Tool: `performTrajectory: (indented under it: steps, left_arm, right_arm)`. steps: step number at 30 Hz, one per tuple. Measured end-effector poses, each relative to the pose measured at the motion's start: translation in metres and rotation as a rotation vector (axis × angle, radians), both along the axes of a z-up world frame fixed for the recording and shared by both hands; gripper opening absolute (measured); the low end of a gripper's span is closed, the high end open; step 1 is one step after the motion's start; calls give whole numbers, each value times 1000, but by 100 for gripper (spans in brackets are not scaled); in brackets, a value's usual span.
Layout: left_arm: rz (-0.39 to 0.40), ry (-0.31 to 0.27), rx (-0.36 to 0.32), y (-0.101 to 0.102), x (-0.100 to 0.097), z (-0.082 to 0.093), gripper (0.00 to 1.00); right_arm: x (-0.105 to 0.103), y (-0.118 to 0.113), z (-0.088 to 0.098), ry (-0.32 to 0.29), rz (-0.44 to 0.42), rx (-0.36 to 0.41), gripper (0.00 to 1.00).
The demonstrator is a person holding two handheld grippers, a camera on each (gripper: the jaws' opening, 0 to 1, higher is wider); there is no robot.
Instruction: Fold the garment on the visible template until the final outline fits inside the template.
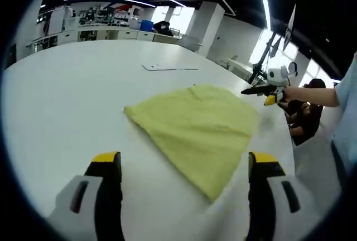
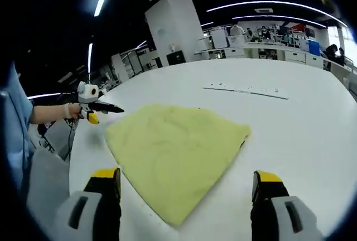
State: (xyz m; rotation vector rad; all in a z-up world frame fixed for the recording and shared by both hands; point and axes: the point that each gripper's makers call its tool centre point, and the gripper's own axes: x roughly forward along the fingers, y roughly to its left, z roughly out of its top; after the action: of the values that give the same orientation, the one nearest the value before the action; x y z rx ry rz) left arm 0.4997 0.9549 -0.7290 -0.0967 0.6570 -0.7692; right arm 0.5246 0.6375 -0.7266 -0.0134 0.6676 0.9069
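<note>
A: Garment [image 1: 198, 132]: yellow-green cloth, lying flat on the white tabletop [image 1: 67, 96], folded into a rough four-sided shape. In the right gripper view the same garment [image 2: 173, 152] has one corner pointing back toward the camera, between the two fingers.

B: Grippers?

A: Left gripper [image 1: 184, 165]: fingers spread wide, nothing between them, hovering just short of the garment's near edge. Yellow-tipped left finger [image 1: 106, 160] sits off the cloth; the other tip overlaps the garment's right edge in view, contact unclear. Right gripper [image 2: 187, 178]: fingers also released and empty, straddling the garment's near corner, apart from it.

B: Each visible from the other side?

A: Yes. In the left gripper view the right gripper [image 1: 271, 89] is at the garment's far right corner, held by a hand [image 1: 295, 93]. In the right gripper view the left gripper [image 2: 92, 106] sits just off the garment's left corner, also in a hand [image 2: 67, 110], blue sleeve behind it.

B: Template?

A: Thin light strip [image 2: 245, 90] on the tabletop beyond the garment, well apart from it. Possibly a template edge; too faint to say.
</note>
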Motion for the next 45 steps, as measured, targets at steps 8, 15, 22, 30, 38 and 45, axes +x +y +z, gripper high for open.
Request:
performTrajectory:
  steps: [8, 15, 22, 30, 38, 45]
  left_arm:
    - [-61, -13, 53, 2, -17, 1, 95]
    - [-59, -13, 57, 3, -28, 0, 91]
    - [-55, -19, 56, -2, -36, -2, 81]
    - [-57, -19, 51, -4, -39, -3, 74]
    - [-57, -13, 66, -5, -43, -7, 65]
    - [-38, 10, 77, -4, -46, -18, 47]
  right_arm:
    - [-23, -1, -4, -30, 72, -70, 100]
    - [-35, -4, -4, -29, 74, -69, 94]
    - [-39, -13, -2, -32, 59, -73, 65]
    - [-39, -21, -7, 2, 25, -64, 52]
    - [-44, -28, -19, 5, 29, -100, 45]
    - [-48, -30, -28, 28, 31, -116, 33]
